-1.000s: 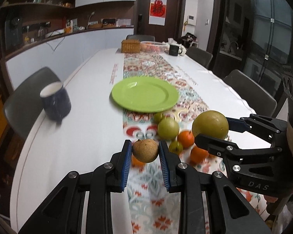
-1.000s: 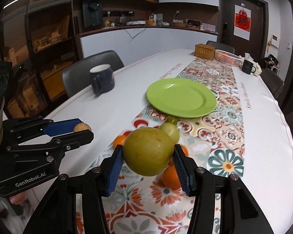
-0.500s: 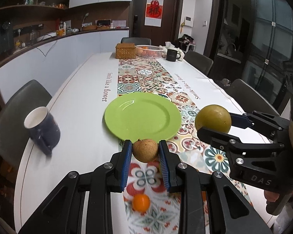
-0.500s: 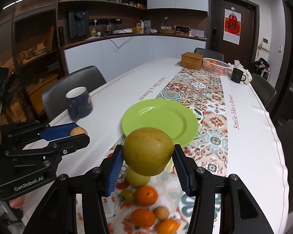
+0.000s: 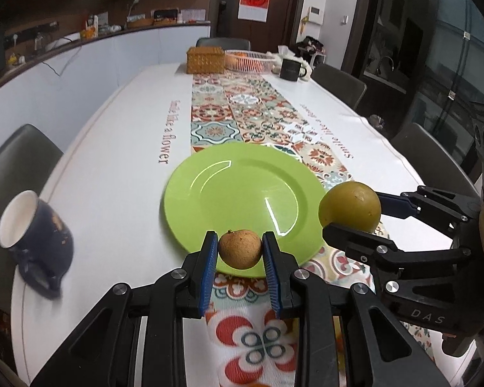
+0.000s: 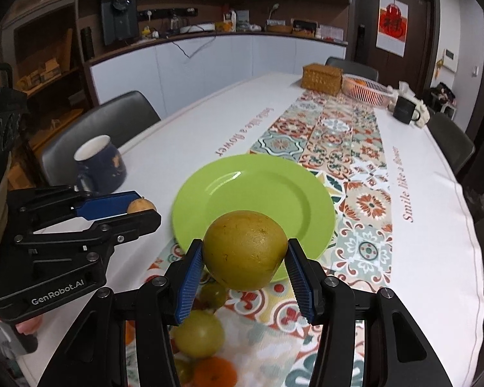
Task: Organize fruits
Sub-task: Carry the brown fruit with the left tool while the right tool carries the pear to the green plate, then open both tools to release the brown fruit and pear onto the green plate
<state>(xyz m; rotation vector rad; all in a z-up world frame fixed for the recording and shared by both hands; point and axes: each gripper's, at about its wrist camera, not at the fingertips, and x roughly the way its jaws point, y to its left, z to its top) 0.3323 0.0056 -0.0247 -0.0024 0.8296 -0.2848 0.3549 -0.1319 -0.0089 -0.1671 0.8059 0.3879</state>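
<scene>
Only the right wrist view shows the loose fruit on the desk (image 6: 164,148): a green fruit (image 6: 198,333) and an orange (image 6: 214,372) at 7 o'clock, under the gripper. The left gripper (image 5: 240,254) has its fingers (image 5: 209,258) clenched on a small brown fruit (image 5: 239,248), held at the 6 o'clock rim of the green plate (image 5: 242,190). The right gripper (image 6: 244,262) grasps a large yellow-green fruit (image 6: 244,254), fingers spread wide around it, also at the plate's near rim. A dark mug (image 5: 35,229) sits at 9 o'clock.

My two wrist cameras, low over the bench (image 5: 113,167), facing twelve o'clock, sharing the green plate (image 5: 242,193) (image 6: 258,187).
</scene>
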